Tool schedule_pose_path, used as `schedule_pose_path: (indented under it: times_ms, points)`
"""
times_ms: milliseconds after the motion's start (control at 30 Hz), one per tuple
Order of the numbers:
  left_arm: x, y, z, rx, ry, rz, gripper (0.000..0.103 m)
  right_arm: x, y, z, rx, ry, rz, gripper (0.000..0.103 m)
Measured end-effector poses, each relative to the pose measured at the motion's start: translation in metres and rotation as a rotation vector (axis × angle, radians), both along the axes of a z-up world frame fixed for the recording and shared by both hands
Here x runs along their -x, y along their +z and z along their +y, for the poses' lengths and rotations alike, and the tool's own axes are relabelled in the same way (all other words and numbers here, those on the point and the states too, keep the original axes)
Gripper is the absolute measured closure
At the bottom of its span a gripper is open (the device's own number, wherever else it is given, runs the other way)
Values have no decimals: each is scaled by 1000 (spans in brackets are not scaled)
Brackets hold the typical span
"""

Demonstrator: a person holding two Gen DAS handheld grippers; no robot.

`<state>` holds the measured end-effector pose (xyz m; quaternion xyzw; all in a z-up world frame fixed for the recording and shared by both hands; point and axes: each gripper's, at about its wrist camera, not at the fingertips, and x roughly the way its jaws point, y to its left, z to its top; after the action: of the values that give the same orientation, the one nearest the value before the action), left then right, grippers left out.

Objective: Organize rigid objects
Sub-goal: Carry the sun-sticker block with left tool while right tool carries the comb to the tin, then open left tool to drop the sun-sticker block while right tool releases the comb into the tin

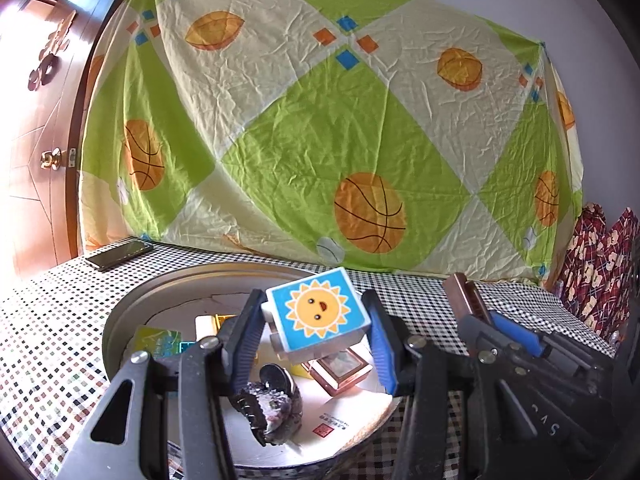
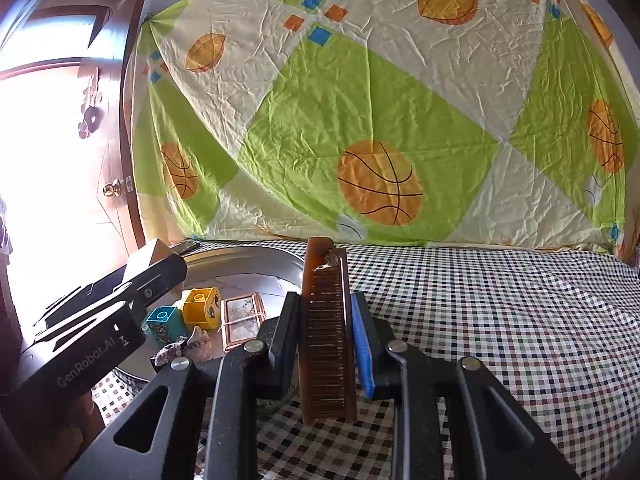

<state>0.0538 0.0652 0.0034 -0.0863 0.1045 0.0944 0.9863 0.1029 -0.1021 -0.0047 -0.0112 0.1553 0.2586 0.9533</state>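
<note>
The left gripper (image 1: 316,340) is closed on one sun-printed block (image 1: 318,318), held tilted above the round metal tray (image 1: 120,320). The block appears rigid, light and smooth-faced; the pads bear on two opposite flat sides, which is judged the correct hold.

The right gripper (image 2: 326,344) is closed on one brown comb (image 2: 328,332), clamped across its flat faces, over the checked tablecloth (image 2: 500,320) at the tray's 3 o'clock. The comb appears stiff and thin; its teeth are judged fragile, so grip the spine.

In the tray, near to far:
- one dark hair claw (image 1: 268,404);
- one framed picture (image 1: 340,370);
- one yellow block (image 2: 202,306) and one teal block (image 2: 162,320).

Other tray items are partly hidden, so that count is incomplete. At the tray's 11 o'clock lies one phone (image 1: 120,255).
</note>
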Motion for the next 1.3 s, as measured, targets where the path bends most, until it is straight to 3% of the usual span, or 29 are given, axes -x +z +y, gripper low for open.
schedule_pose_path:
  times_ms: [1033,1300]
  points:
    - [13,2,39,27,70,2,54,14,-1,45,27,102,-9,75]
    - [8,1,71,30,113,74,54,1,5,62,46,138,33,75]
